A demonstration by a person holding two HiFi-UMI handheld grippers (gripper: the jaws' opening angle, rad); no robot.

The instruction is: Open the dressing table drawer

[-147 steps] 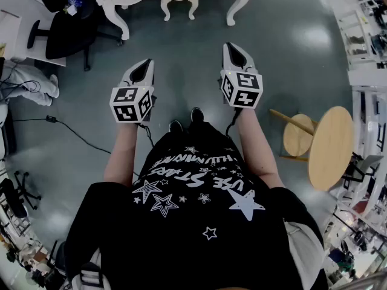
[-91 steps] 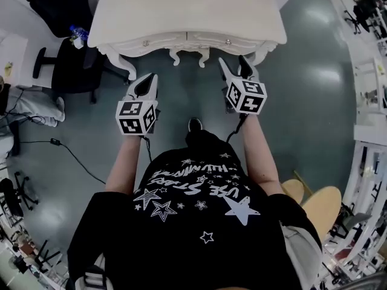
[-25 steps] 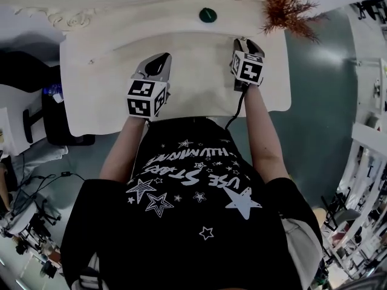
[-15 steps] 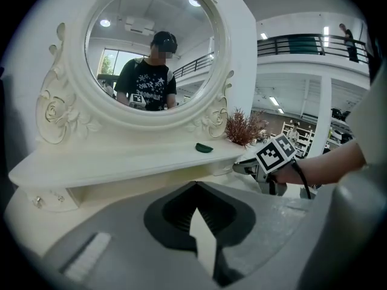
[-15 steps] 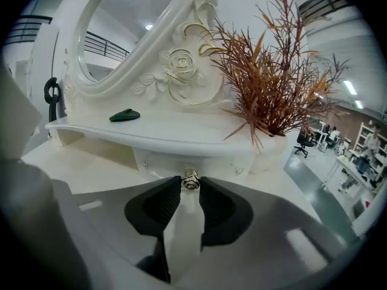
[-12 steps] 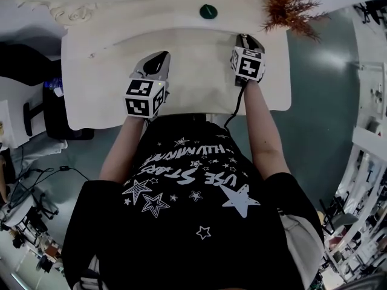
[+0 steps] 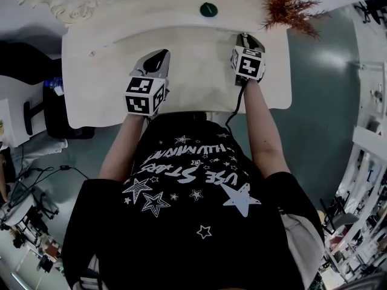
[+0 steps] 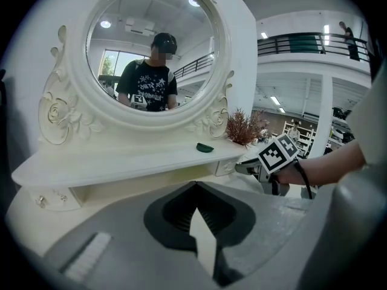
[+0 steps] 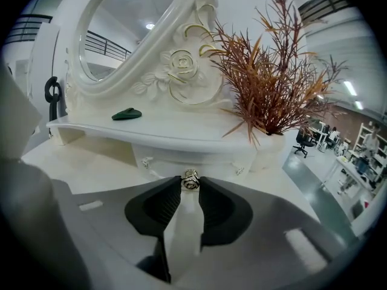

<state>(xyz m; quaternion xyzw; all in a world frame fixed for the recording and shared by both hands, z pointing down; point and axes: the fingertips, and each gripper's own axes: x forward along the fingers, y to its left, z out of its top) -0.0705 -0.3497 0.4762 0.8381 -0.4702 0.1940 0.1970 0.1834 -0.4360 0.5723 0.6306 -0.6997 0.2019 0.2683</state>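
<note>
The person has walked up to the table (image 7: 199, 71), and the right gripper's (image 9: 191, 185) jaws have just been closing; they now pinch the small metal knob (image 9: 191, 178) of the drawer (image 9: 166, 159). That drawer sits under the raised shelf (image 9: 175, 132) at the table's back right, just below the dried plant (image 9: 272, 83). The left gripper (image 8: 195, 189) hovers over the tabletop, well apart from the right one, jaws pressed together on nothing.

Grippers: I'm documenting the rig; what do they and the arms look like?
Left gripper and right gripper: grey, dark pads, each bearing a white cube with black square markers. Black cable from the right one. Black short-sleeved T-shirt, white stars.
</note>
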